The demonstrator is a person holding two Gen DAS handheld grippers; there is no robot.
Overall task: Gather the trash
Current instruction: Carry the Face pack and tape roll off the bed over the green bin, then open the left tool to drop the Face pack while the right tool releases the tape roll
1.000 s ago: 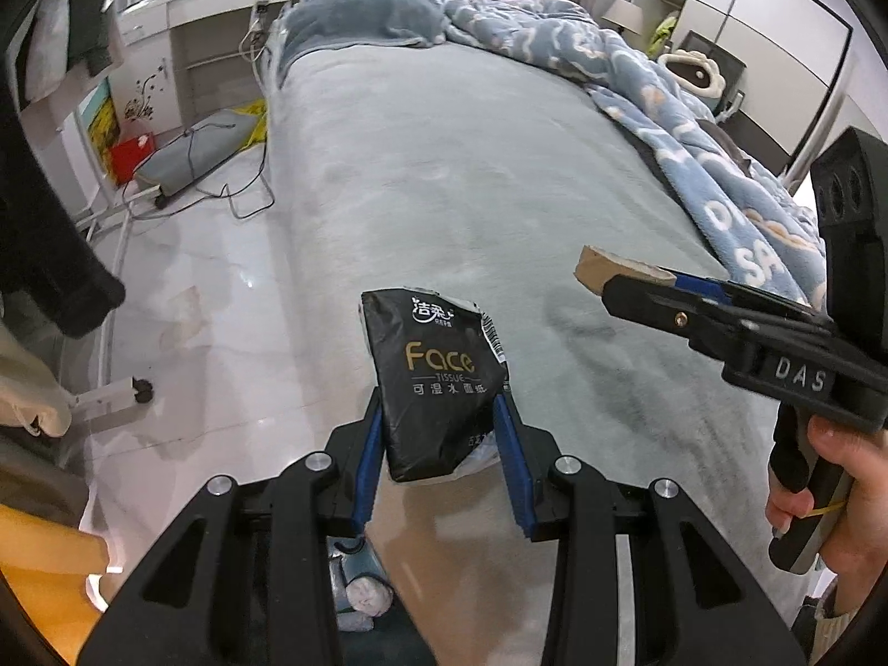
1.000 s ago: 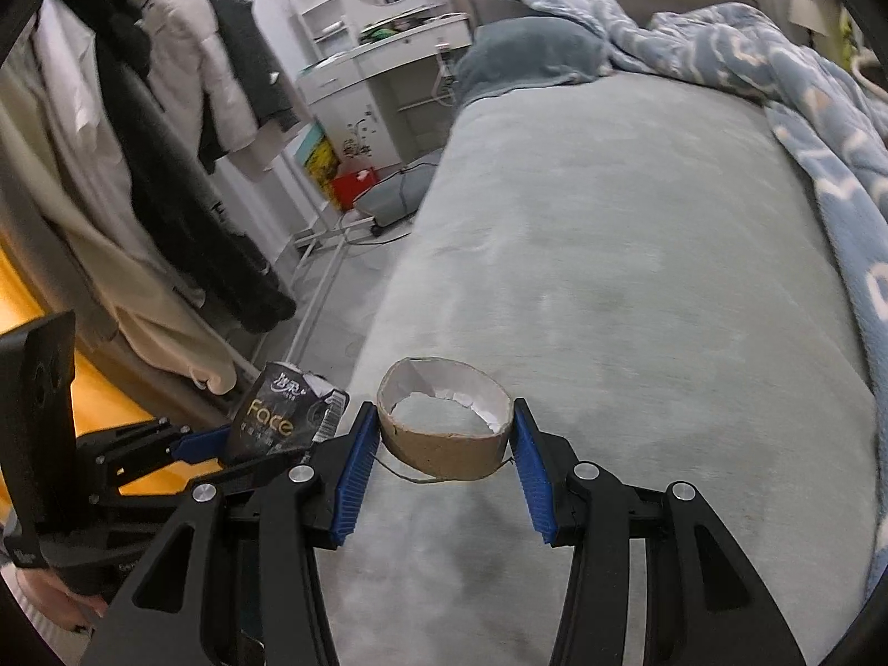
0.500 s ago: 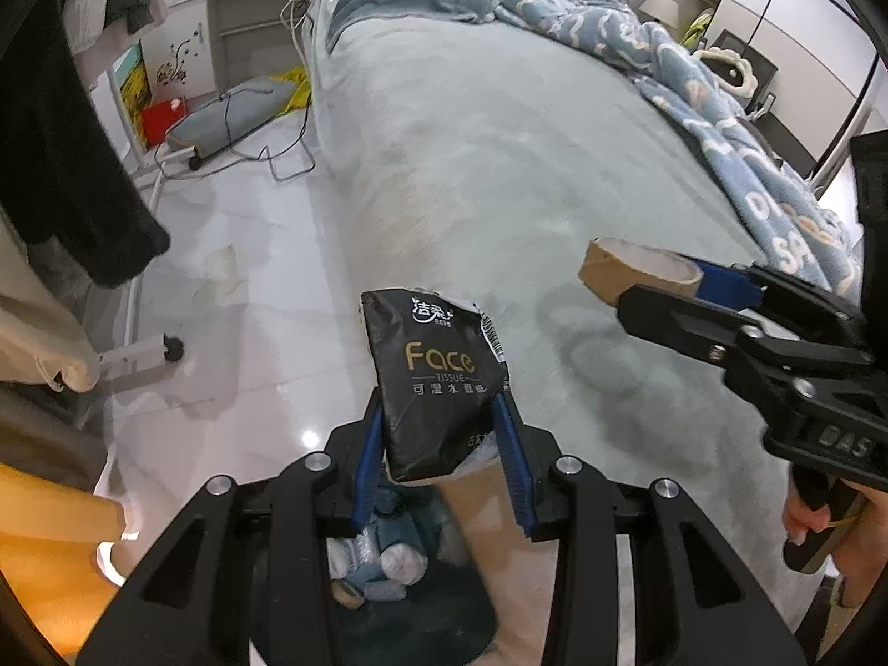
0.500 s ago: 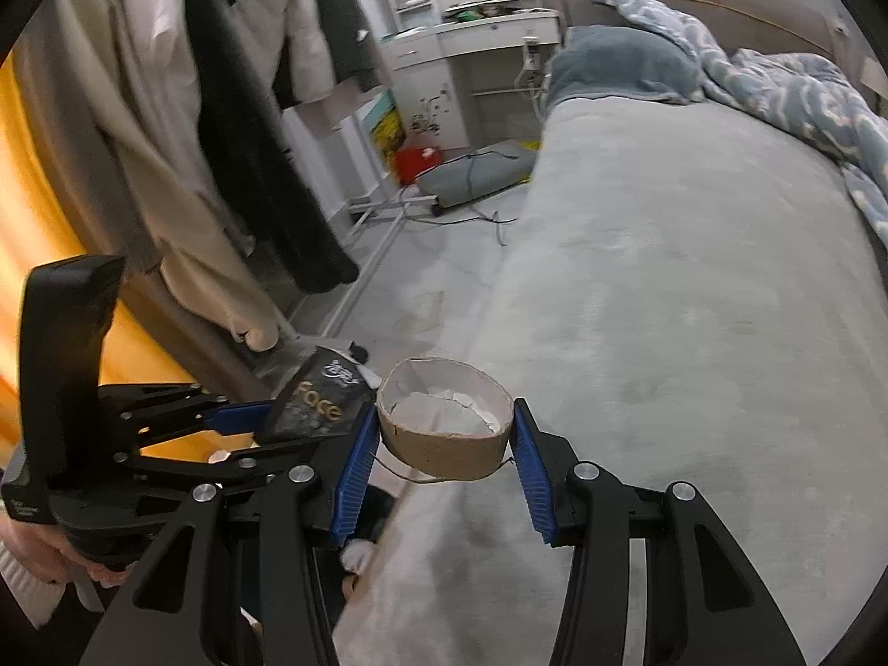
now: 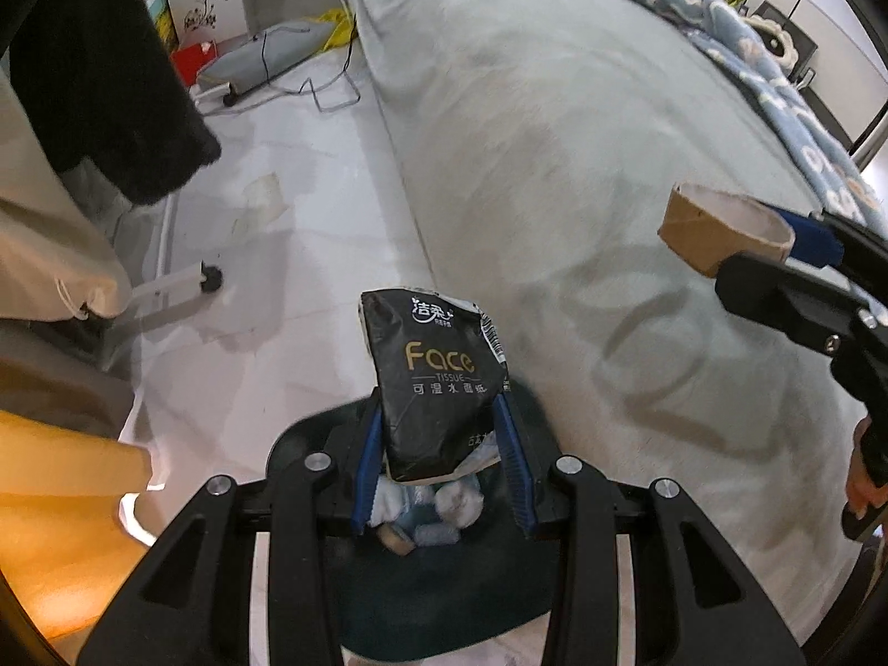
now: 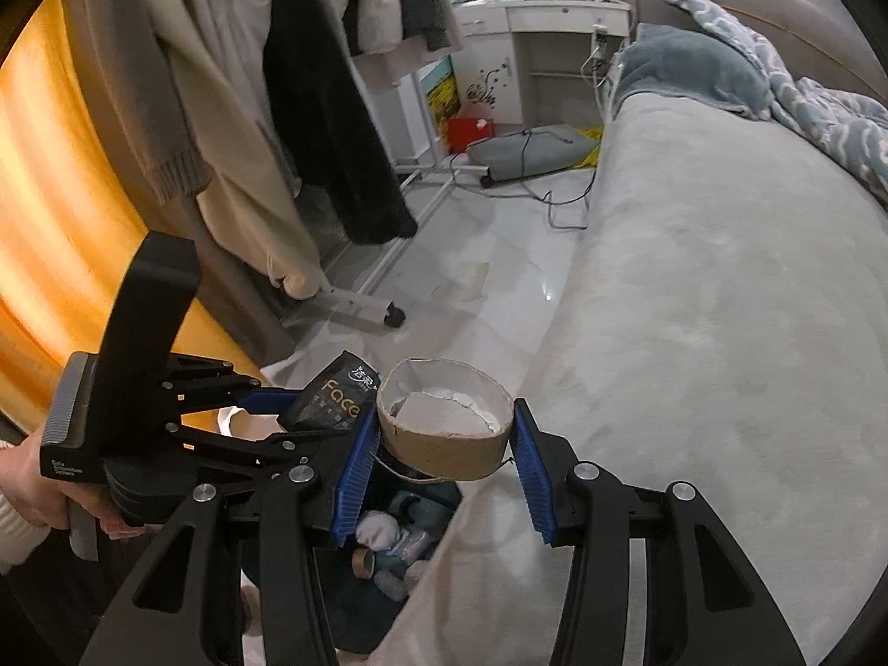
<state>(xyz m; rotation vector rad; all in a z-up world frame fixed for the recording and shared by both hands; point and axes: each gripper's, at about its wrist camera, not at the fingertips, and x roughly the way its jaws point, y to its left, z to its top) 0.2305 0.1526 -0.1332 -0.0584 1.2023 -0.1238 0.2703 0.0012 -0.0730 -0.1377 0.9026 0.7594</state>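
The left hand-held gripper is closed on a black tissue pack, which looks empty and crumpled; its blue pads press on the two sides of the lower part of the pack. The right hand-held gripper is closed on a cardboard tape roll core, a short brown ring with torn white paper inside, and the pads touch it on the left and the right. Both pieces of trash are therefore in the air, not on the bed and not on the floor. Under the left hand-held gripper stands a dark trash bin, on the floor just beside the edge of the bed, and the tissue pack hangs above its opening. In the right wrist view the trash bin is below and a little to the left of the tape core. Inside the bin some things already lie: white crumpled tissues and a small cardboard piece. I judge that the collecting is well advanced: part of the trash is in the bin, and two more pieces are lifted and brought to it. What is left is to open the jaws over the bin, first the left, which seems better placed. On the visible part of the bed I see no other trash, but the whole room is not shown.
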